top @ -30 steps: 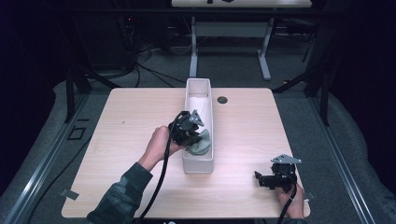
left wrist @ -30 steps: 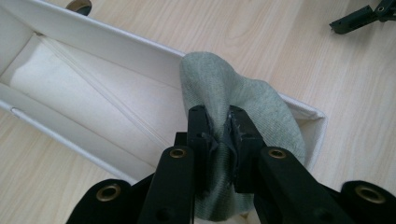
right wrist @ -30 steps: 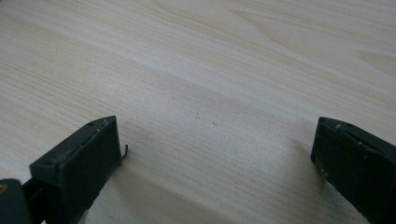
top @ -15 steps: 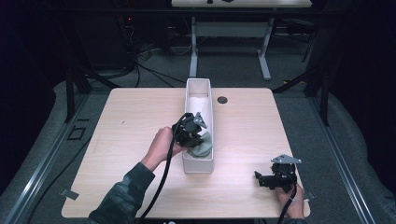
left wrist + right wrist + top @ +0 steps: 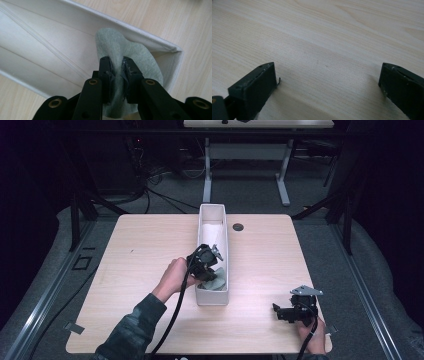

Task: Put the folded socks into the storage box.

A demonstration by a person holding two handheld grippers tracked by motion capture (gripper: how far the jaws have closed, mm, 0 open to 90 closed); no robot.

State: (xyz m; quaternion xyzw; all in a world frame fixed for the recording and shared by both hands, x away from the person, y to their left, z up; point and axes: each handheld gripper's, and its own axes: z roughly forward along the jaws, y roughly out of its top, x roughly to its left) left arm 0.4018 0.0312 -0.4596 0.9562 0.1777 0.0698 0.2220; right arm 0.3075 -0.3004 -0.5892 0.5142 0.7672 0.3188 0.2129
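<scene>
As seen from the high view, the left gripper (image 5: pixel 206 270) is held over the near end of a long white bin (image 5: pixel 201 222) standing on a wooden table (image 5: pixel 140 245), with a grey-green cloth (image 5: pixel 215 281) beneath it; the right gripper (image 5: pixel 286 312) is rested near the table's near right corner. From the left gripper view, the jaws are seen closed upon the cloth (image 5: pixel 140 53) inside the bin (image 5: pixel 45 50). From the right gripper view, the jaws are spread wide over bare table (image 5: pixel 324 37), nothing held. No writing can be read.
</scene>
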